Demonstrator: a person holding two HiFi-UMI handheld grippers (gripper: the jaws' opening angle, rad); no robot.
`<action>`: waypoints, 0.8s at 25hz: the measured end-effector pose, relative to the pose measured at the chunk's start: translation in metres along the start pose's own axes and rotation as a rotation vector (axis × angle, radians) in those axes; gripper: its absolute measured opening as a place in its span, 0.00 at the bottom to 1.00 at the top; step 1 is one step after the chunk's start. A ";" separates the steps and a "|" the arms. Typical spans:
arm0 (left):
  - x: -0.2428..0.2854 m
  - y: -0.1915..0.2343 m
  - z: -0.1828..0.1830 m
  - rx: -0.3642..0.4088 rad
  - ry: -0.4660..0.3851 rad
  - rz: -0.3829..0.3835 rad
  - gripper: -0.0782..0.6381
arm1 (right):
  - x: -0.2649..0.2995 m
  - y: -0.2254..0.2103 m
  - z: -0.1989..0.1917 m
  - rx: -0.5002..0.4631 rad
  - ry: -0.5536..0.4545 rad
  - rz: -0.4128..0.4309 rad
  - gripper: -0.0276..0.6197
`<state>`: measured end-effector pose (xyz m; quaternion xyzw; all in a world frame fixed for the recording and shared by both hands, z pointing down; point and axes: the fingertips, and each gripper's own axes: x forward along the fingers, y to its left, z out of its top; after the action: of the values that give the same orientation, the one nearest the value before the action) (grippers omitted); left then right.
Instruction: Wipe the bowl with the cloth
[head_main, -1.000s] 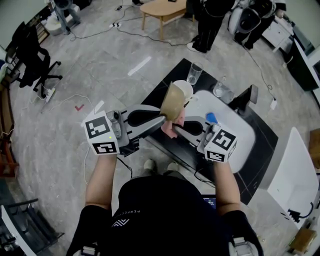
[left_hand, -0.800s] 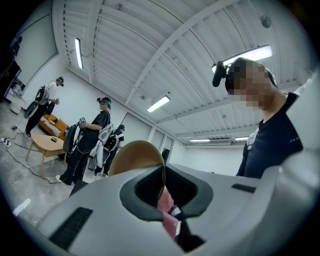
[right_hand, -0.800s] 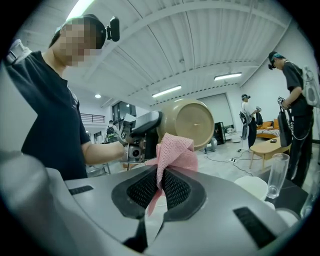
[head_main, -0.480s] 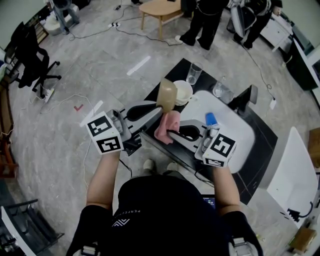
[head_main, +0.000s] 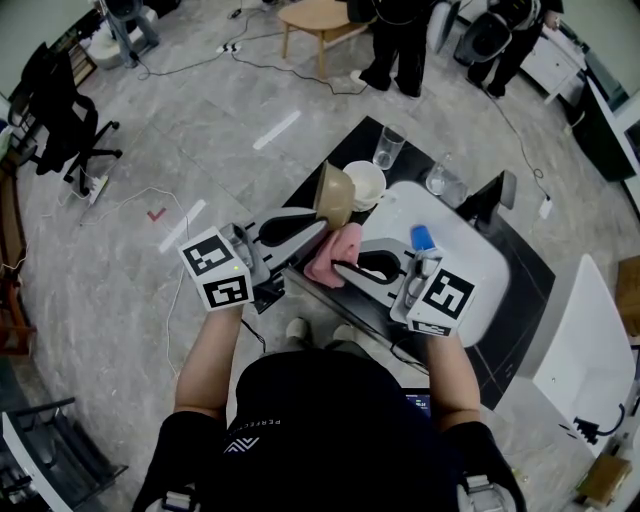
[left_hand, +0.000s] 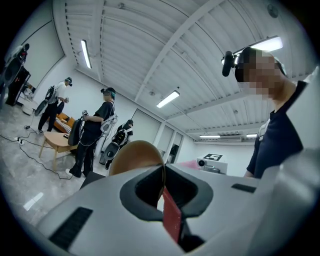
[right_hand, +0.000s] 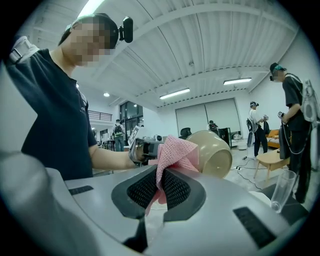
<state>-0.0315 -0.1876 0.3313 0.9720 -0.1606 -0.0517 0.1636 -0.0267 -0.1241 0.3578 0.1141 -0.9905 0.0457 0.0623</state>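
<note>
While clamping the tilted bowl (head_main: 336, 193) by its rim in the left gripper (head_main: 318, 226), presumably to present it, pinched the pink cloth (head_main: 340, 245) in the right gripper (head_main: 337, 266), bunched just past its tips.

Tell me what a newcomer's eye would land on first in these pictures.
First, the tan bowl, held up on edge in mid-air at the centre of the head view, with the left gripper shut on its rim. Just below it hangs the pink cloth, pinched by the right gripper.
</note>
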 end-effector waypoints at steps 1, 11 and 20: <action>0.000 0.001 -0.002 0.006 0.010 0.006 0.14 | 0.000 0.000 0.000 -0.001 0.002 -0.002 0.11; -0.003 0.015 -0.025 0.005 0.068 0.062 0.14 | -0.010 -0.002 0.012 -0.026 -0.007 -0.030 0.11; -0.006 0.004 -0.034 -0.002 0.086 0.020 0.13 | -0.015 -0.008 0.016 -0.035 -0.016 -0.047 0.11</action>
<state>-0.0333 -0.1792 0.3654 0.9715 -0.1631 -0.0085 0.1720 -0.0119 -0.1303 0.3410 0.1365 -0.9886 0.0259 0.0575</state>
